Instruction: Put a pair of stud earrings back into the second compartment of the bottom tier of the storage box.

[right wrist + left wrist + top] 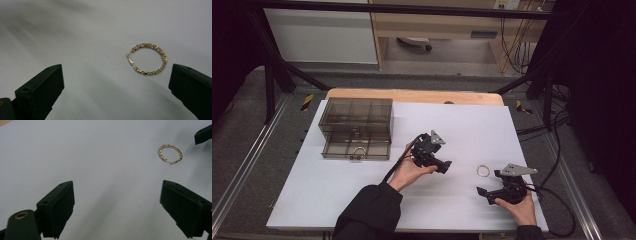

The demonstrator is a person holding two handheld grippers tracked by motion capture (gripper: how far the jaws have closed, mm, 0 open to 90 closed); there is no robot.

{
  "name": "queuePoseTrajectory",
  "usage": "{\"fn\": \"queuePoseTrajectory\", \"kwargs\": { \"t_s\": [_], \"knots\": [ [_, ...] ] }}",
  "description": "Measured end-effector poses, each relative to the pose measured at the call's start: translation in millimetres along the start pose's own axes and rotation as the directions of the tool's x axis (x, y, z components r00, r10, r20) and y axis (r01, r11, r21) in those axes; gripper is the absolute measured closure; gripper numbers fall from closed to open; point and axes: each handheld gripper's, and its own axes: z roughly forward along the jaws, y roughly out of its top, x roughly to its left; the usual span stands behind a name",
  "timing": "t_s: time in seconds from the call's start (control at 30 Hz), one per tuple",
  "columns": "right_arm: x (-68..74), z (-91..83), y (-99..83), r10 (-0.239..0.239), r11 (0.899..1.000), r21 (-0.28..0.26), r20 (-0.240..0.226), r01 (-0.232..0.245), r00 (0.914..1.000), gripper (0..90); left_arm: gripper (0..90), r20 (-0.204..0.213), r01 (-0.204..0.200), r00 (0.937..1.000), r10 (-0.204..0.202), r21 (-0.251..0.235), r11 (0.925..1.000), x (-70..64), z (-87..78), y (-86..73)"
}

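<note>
A gold hoop earring lies flat on the white sheet, right of the middle. My left gripper is held to its left, open and empty, pointing toward it. In the left gripper view the earring lies ahead and to the right of the open gripper. My right gripper hovers just below and right of the earring, also open. In the right gripper view the earring lies close ahead, nearer the right-hand jaw of the gripper, with nothing touching it.
A smoky clear compartment box stands at the back left, its lower drawer pulled out with another hoop inside. The white sheet covers the table. Cables trail off the right edge.
</note>
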Motion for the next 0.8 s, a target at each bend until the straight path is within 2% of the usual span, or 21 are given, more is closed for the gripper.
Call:
{"fn": "queuePoseTrajectory", "kwargs": {
  "t_s": [0.17, 0.23, 0.33, 0.53, 0.67, 0.8],
  "knots": [
    [0.2, 0.2, -0.2, -0.001, 1.000, 0.000, -0.002, 0.001, 1.0000, 0.6, 14.6, 0.013, -0.002, 0.9999, 0.002, 0.006, 1.0000, -10.6, 16.1, 8.7],
    [0.2, 0.2, -0.2, -0.001, 1.000, 0.000, -0.002, 0.001, 1.0000, 0.6, 15.6, 0.012, -0.017, 0.9998, 0.017, 0.010, 0.9998, -18.1, 26.8, 13.7],
    [0.1, 0.0, -0.1, -0.002, 1.000, -0.002, -0.003, 0.002, 1.0000, 0.6, 17.8, 0.025, -0.021, 0.9995, 0.021, 0.012, 0.9997, -23.6, 34.2, 17.4],
    [0.0, 0.1, -0.1, -0.002, 1.000, -0.002, -0.005, 0.002, 1.0000, 0.6, 23.7, 0.049, -0.018, 0.9987, 0.017, 0.012, 0.9998, -36.8, 52.4, 24.8],
    [0.0, 0.2, -0.2, -0.005, 1.000, -0.002, -0.004, 0.005, 1.0000, 0.6, 28.1, 0.049, -0.040, 0.9981, 0.039, 0.029, 0.9988, -49.4, 68.5, 28.6],
    [0.0, 0.4, -0.3, -0.005, 1.000, -0.001, -0.005, 0.005, 1.0000, 0.6, 34.1, 0.067, -0.040, 0.9971, 0.038, 0.032, 0.9987, -55.6, 77.4, 31.9]
  ]
}}
